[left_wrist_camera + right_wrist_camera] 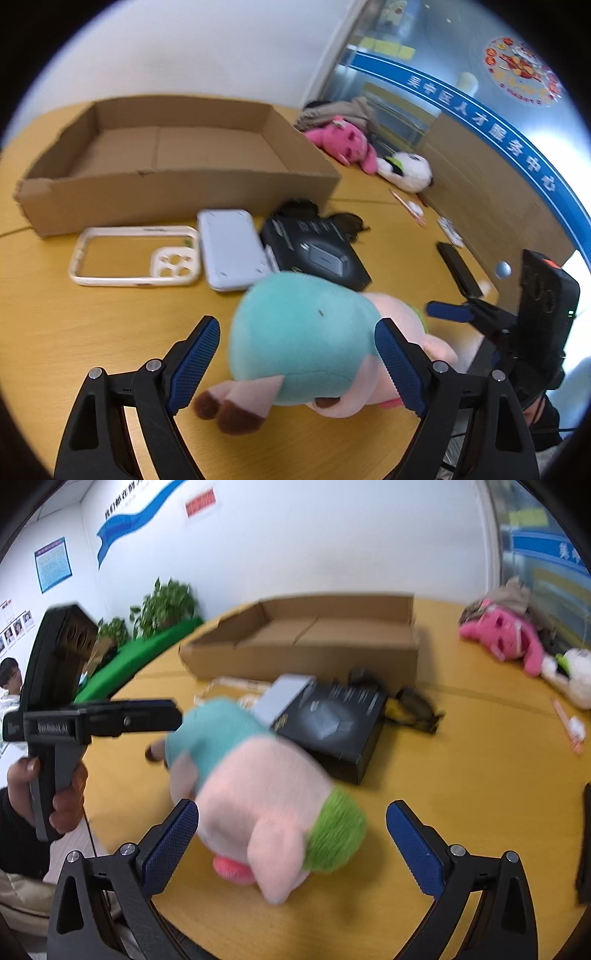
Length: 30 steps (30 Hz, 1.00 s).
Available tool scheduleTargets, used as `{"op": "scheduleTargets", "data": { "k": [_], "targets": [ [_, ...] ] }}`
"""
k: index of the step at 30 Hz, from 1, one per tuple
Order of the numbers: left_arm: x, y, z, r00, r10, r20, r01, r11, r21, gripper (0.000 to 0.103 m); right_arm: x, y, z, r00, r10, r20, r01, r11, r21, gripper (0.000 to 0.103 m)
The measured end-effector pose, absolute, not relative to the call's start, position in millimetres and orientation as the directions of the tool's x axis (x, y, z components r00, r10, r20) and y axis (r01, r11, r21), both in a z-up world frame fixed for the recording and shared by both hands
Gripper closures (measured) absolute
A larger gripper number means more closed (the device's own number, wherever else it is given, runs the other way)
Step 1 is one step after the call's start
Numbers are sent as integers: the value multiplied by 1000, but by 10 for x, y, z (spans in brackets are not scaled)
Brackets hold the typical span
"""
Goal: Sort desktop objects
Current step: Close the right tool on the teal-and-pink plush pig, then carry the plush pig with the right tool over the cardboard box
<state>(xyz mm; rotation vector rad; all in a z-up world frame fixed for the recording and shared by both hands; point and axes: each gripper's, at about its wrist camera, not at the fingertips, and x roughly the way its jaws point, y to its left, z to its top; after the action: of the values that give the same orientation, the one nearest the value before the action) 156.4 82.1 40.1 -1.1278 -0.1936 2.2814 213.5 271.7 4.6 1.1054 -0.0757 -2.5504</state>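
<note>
1. Lying on its side on the yellow table (74,332), the plush pig (295,332) in a teal shirt rests between the two grippers, hoofed legs toward the left one and green-tufted head toward the right one.
2. Its long axis runs roughly crosswise in the left wrist view, so each claw meets a different end of the same toy.
3. The left gripper (299,365) stands wide open around the teal body; its right pad looks close against the fabric while the left pad is clear of it, so I judge nothing is gripped.
4. The right gripper (291,845) gapes fully, the pink head and green tuft sitting between its pads, nearer the left pad and apart from the right one; it holds nothing.
5. Both claws are about equally near; the left is better centred on the bulk of the body.
6. Just behind the toy lie a black box (314,251), a white device (232,251) and a clear phone case (136,254).
7. Beyond them stands the empty cardboard tray (177,199), probably the destination.
</note>
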Motion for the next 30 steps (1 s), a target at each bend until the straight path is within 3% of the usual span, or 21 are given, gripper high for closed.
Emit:
{"op": "scheduleTargets", "data": {
  "k": [10,17,30],
  "targets": [
    [1455,798,181,-397,626,-671,-485,-764,-426,17,2038,2694,-192,-568,-398,-720,283,-917,283,0],
    [1415,737,83,-371,661,-652,-479,-738,-475,16,1991,2524,-240,-572,-343,-745,274,-936,221,0],
    [1643,498,198,-417,672,-612,-484,-734,-476,30,2023,2294,-108,-597,-329,-732,321,-934,158,11]
  ]
}}
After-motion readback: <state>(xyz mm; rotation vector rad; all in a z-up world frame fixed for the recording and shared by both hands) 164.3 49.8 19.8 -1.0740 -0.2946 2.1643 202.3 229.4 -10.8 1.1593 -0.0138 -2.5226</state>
